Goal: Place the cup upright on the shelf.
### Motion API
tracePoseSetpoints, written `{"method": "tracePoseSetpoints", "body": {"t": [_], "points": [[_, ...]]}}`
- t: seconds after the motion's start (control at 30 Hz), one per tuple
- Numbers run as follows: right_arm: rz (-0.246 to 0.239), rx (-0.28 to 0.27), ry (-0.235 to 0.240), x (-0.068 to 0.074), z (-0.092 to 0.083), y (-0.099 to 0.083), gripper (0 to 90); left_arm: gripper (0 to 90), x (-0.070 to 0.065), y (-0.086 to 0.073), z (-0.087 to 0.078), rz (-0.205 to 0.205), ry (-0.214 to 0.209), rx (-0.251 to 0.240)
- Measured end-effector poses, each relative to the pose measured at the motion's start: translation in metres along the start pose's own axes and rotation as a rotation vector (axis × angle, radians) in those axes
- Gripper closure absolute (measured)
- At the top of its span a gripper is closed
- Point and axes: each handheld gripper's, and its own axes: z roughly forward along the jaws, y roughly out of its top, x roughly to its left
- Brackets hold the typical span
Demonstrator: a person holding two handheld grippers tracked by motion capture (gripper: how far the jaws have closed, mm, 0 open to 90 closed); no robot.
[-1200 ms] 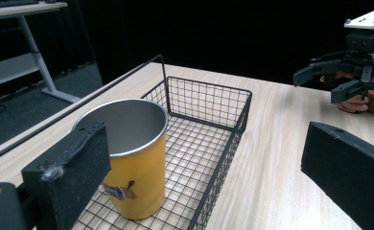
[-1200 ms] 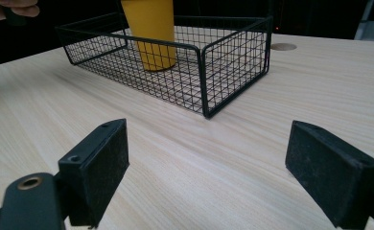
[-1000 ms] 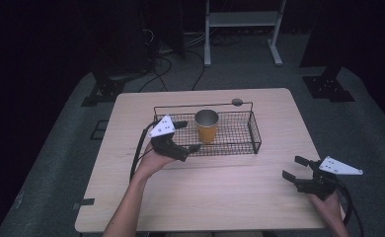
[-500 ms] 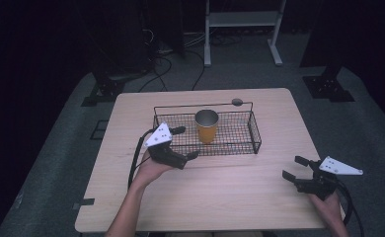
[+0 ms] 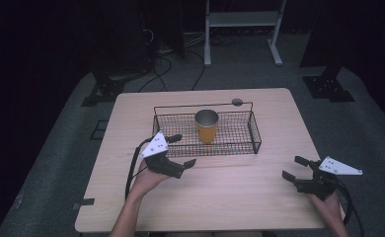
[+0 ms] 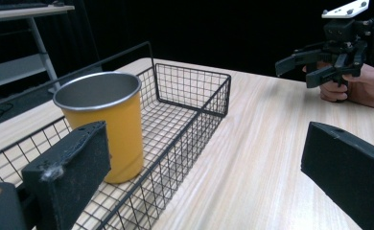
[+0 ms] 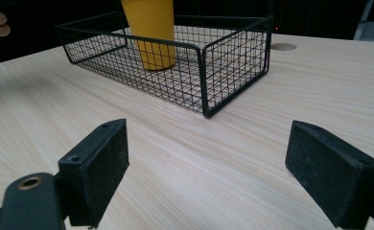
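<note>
A yellow metal cup (image 5: 207,126) stands upright in a black wire basket (image 5: 240,150) at the table's middle. My left gripper (image 5: 184,149) hovers open at the basket's near left corner, one jaw over the basket rim and the other outside it, and holds nothing. In the left gripper view the cup (image 6: 111,124) stands just beyond the left jaw, inside the basket (image 6: 194,91). My right gripper (image 5: 292,167) is open and empty near the table's right front, well clear of the basket. The right gripper view looks across bare wood at the basket (image 7: 233,62) and cup (image 7: 151,28).
A round grey cable cap (image 5: 237,102) sits in the table behind the basket. A white shelf frame (image 5: 240,19) and floor cables lie beyond the far edge. Dark stand bases (image 5: 328,89) flank the table. In the left gripper view the right gripper (image 6: 295,67) shows far off.
My left gripper has drawn back a little toward the near left, away from the cup, still open. The right gripper, cup and basket have not moved.
</note>
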Motion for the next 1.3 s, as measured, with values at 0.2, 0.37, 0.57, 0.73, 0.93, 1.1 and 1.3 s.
{"method": "tracePoseSetpoints", "body": {"t": [0.2,0.37,0.57,0.73,0.93,1.1,1.3], "points": [[-0.001,0.000,-0.001,0.000,0.000,0.000,13.9,2.3,-0.006,-0.006,-0.005,0.001,0.008,-0.008],[0.000,0.000,-0.001,0.000,0.000,0.000,13.9,2.3,-0.011,-0.013,-0.010,-0.002,0.017,-0.014],[0.000,0.000,-0.002,0.000,0.000,0.000,13.9,2.3,-0.017,-0.019,-0.013,-0.004,0.019,-0.015],[0.000,0.001,-0.002,0.000,0.000,0.000,13.9,2.3,-0.021,-0.022,-0.016,-0.007,0.025,-0.025],[-0.001,0.002,-0.001,0.000,0.000,0.000,13.9,2.3,-0.026,-0.033,-0.018,-0.024,0.034,-0.027],[0.000,0.002,-0.001,0.000,0.000,0.000,13.9,2.3,-0.031,-0.040,-0.022,-0.035,0.041,-0.038],[0.000,0.003,-0.001,0.000,0.000,0.000,13.9,2.3,-0.039,-0.045,-0.026,-0.042,0.039,-0.052]]}}
